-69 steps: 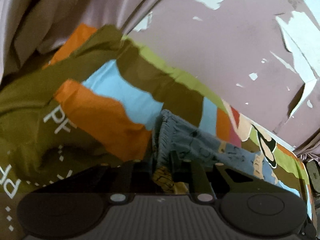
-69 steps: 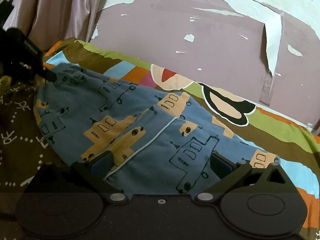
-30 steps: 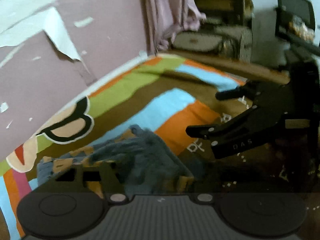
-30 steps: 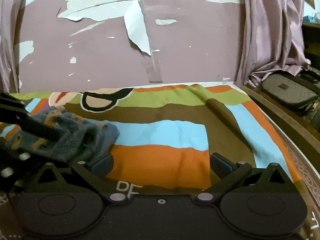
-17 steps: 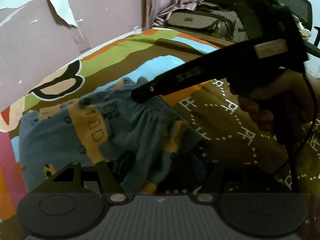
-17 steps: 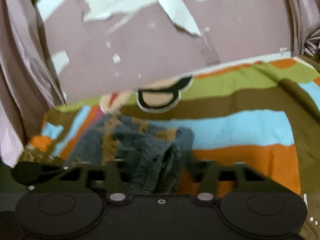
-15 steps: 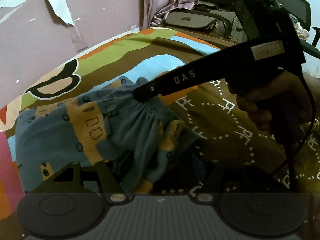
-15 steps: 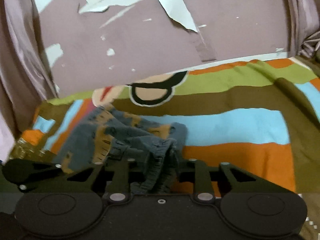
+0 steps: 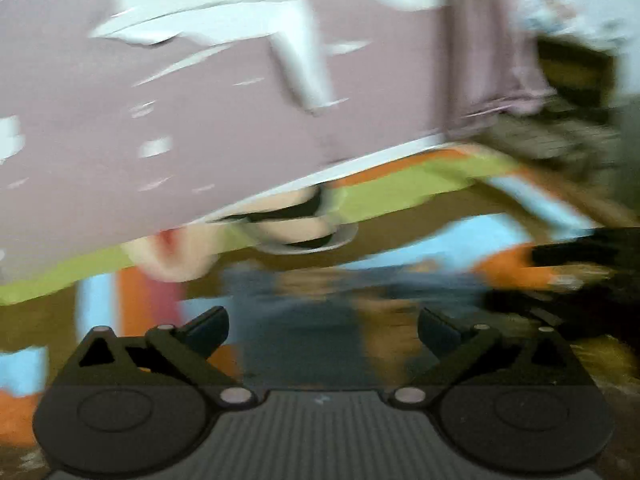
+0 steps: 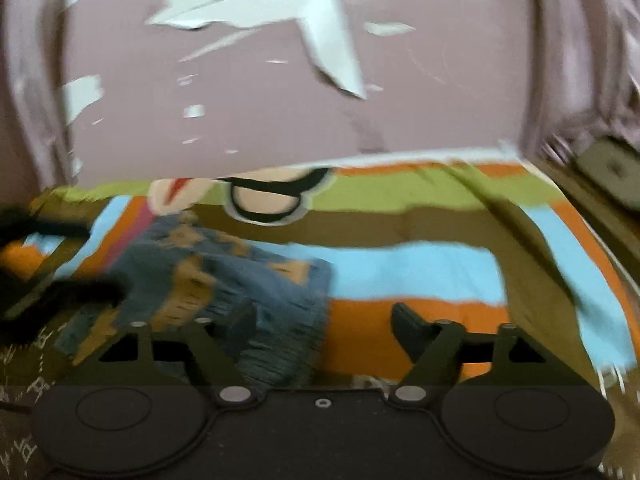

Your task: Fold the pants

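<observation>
Pants (image 10: 224,280) lie doubled beside the cartoon face (image 10: 268,200); both grippers (image 9: 322,326) (image 10: 322,322) gape, empty. Next likely: regrasp, fold again.

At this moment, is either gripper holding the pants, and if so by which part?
Nothing is held. The left gripper and right gripper both stand open, and the blue patterned pants lie folded on the striped bedspread.
</observation>
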`<state>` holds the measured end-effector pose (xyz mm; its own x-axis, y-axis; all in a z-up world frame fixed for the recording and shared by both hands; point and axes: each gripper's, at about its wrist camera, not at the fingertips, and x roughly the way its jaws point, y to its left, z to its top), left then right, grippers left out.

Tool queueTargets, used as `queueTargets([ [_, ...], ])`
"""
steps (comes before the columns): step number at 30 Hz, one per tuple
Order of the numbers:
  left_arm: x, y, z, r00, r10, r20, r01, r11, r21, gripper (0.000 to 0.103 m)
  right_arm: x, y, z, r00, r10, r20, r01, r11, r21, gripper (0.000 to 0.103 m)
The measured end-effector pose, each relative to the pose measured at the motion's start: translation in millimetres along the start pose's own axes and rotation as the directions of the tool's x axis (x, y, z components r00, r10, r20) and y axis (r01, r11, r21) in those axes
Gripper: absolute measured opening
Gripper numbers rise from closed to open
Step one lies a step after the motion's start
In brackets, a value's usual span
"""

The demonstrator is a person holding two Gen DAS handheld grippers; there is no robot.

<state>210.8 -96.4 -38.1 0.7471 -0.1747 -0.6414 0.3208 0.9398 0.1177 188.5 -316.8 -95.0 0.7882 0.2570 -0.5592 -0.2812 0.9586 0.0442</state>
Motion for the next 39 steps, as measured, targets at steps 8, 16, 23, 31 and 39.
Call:
queueTargets([
  [8, 32, 26, -35, 0.976, 0.049, -0.214, -0.074, 0.991, -0.109, 0.102, 14, 32, -29, 0.992, -0.099, -0.074, 0.082, 0.976, -0.202, 0.089],
  [16, 28, 32, -51, 0.970, 0.010, -0.241, -0.051, 0.985, -0.165, 0.102, 6, 16, -37, 0.994, -0.086, -0.069, 0.079, 0.991, -0.105, 0.097],
  [23, 30, 33, -41, 0.968, 0.017, -0.250, -0.060, 0.984, -0.166, 0.103, -3, 22, -12, 0.994, -0.095, 0.050, 0.101, 0.984, -0.146, 0.098],
  [31, 30, 42, -12, 0.990, 0.043, -0.136, -0.077, 0.963, -0.257, 0.103, 29, 29, 13, 0.987, -0.127, 0.094, 0.142, 0.975, -0.169, 0.100],
  [39, 71, 38, 6, 0.979, 0.152, -0.136, -0.180, 0.959, -0.221, 0.103, 64, 19, 16, 0.982, -0.183, 0.037, 0.186, 0.969, -0.165, 0.100],
])
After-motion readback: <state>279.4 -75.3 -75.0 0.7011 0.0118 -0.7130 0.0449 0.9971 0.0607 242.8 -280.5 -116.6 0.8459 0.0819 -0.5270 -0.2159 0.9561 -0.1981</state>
